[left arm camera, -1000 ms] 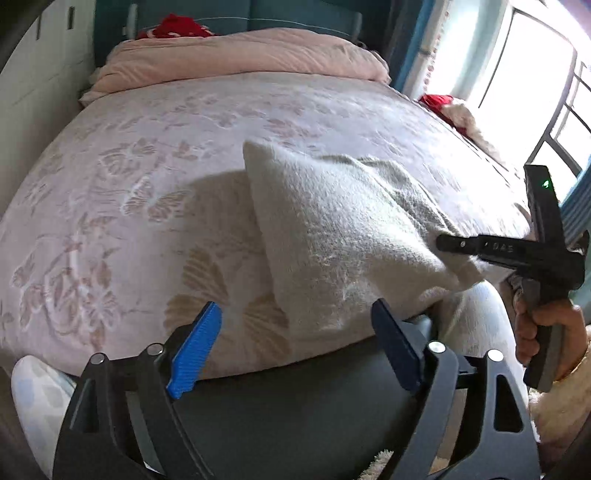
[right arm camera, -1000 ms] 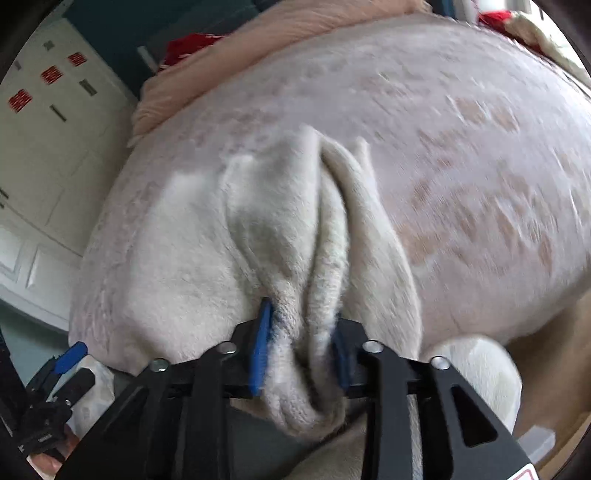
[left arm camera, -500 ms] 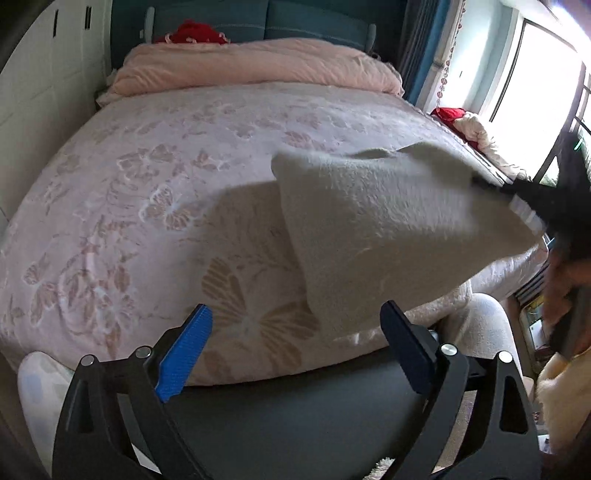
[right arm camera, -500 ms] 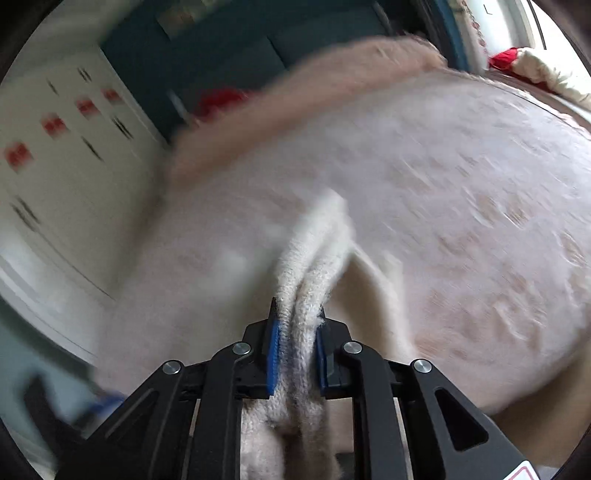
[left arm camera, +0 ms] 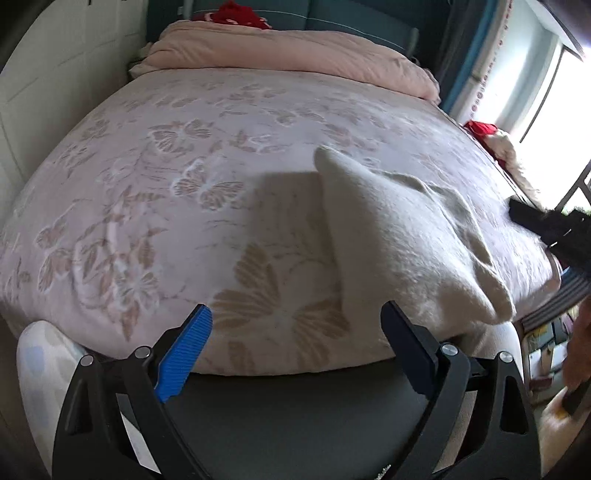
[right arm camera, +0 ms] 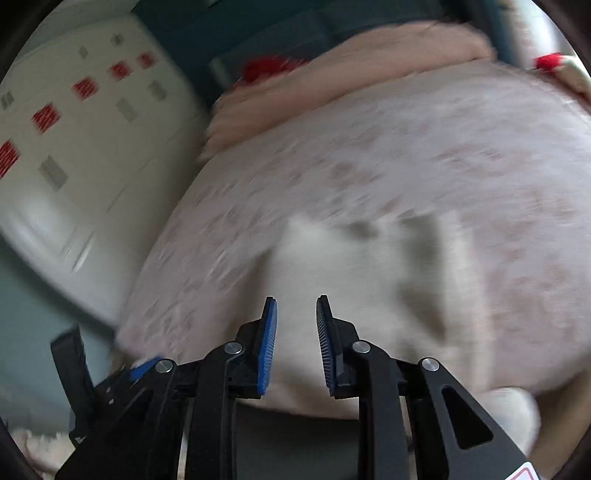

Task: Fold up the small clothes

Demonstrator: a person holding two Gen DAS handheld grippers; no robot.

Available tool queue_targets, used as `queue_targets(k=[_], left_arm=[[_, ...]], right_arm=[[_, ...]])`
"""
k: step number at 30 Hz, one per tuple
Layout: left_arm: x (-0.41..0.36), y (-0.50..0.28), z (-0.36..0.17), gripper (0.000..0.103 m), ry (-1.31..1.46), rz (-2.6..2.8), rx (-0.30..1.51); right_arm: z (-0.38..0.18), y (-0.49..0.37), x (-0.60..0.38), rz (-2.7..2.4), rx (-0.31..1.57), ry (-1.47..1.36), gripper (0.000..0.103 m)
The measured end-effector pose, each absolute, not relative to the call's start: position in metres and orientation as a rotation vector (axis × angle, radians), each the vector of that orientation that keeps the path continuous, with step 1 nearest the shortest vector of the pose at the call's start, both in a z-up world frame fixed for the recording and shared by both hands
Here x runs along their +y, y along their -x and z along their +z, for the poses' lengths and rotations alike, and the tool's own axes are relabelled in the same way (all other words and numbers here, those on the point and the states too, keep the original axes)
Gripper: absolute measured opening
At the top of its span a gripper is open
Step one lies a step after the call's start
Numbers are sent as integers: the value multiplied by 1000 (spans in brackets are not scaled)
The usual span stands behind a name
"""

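A cream fuzzy garment (left arm camera: pixel 402 243) lies folded over on the pink flowered bedspread (left arm camera: pixel 184 184), near the bed's front right edge. My left gripper (left arm camera: pixel 295 343) is open and empty, hovering at the bed's front edge just left of the garment. My right gripper (right arm camera: pixel 295 332) is open with nothing between its blue pads, above the garment (right arm camera: pixel 351 295); this view is blurred. The right gripper also shows in the left wrist view (left arm camera: pixel 546 229), at the far right, clear of the cloth.
A rolled pink duvet (left arm camera: pixel 295 51) and a red item (left arm camera: pixel 232 11) lie at the head of the bed. White cabinets (right arm camera: pixel 74 147) stand along the left. A window (left arm camera: pixel 554 92) and red and cream clothes (left arm camera: pixel 491 136) are on the right.
My right gripper lifted the garment's edge, carried it over, then opened and let it go. The garment now lies flat and folded on the bed. My left gripper stayed open.
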State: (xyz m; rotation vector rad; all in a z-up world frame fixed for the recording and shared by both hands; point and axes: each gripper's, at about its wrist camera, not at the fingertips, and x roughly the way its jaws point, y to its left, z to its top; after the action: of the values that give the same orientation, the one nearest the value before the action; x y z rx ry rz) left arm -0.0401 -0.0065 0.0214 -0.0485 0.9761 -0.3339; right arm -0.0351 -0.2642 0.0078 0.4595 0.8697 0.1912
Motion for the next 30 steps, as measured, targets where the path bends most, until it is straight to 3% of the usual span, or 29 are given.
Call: queue_targets(k=[4,9,14,20,26,28,30], left_arm=[[1,41,26,90,53,-318,964],[12,39,28,92,93,-317,960],[-3,31,18,92,138,-352,1032],[-24,43,32,93,35,-412,963],[-52,42,27,93,-4,-457,990],[-60,45,28,93,-29,-469,987],[-62,47,31,93,-48,-472,980]], right_arm=[[-99,-4,-219,207,1137,-404,17],[-34,13,-219,175,996,-372,20],[-87,-5,-238,149,1097,-399,15],[-25,21,-317,-20,925,-504,39],[-70,18,-376,-111,976,-725,42],[-86,9,-369,-73,1004,-758,15],[-73,11,-361,-49,970,-731,10]])
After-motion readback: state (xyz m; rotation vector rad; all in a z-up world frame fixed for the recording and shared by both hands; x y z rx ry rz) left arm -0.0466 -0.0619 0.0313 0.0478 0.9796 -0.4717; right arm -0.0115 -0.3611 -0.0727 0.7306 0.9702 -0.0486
